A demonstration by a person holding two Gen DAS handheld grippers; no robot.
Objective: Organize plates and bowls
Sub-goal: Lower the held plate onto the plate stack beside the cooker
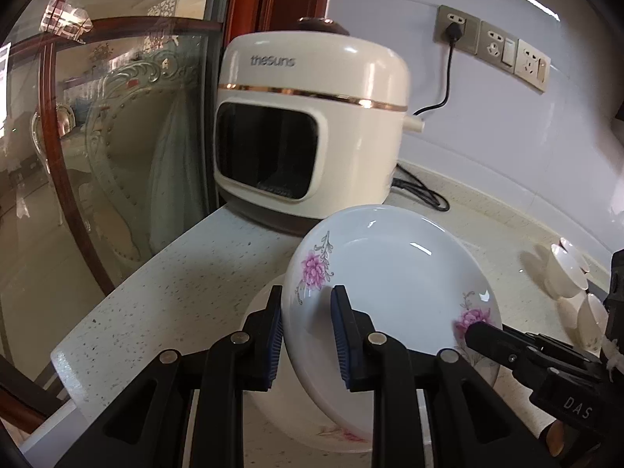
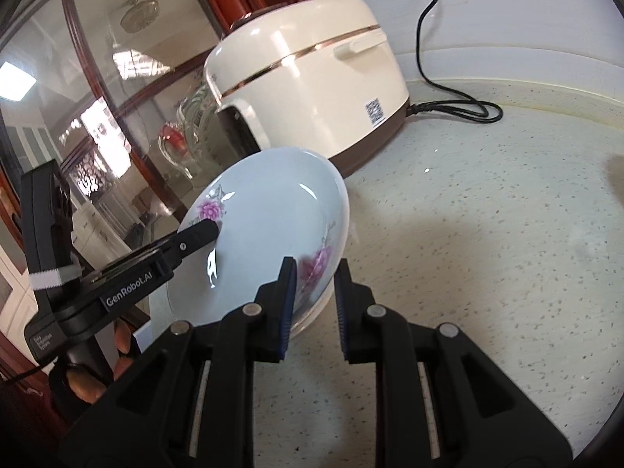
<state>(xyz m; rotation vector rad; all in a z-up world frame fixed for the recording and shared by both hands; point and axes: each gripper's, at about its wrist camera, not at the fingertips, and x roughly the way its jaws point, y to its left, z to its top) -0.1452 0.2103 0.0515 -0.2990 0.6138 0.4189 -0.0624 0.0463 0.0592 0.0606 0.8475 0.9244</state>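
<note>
Kitchen corner here: a pale speckled stone counter [image 2: 487, 234] running up to a glossy white wall, with a big glass door in a reddish-brown wooden frame [image 1: 117, 136] off to the left, showing another room through it. Next along, at the back of the counter, sits a cream-coloured rounded rice cooker with a gold band and dark front window [image 1: 308, 117], its black power cord [image 1: 448, 74] running up to a row of grey wall sockets [image 1: 495, 46].

In front of the cooker is the main thing: a white glazed ceramic plate with pink flower prints [image 1: 386, 280], held up off the counter and tilted. The left gripper [image 1: 306, 335] is clamped on the plate's left rim, blue pads either side of the edge. The right gripper [image 2: 314, 304] is pinching the opposite rim, right over one of the pink flowers. So both are grasping the same plate from opposite sides.

Below it, in the left view, there's another white floral plate [image 1: 331, 435] lying on the counter, mostly hidden by the lifted one.

Far right, a few small white porcelain cups [image 1: 565, 273] clustered on the counter, well apart from the plate.
</note>
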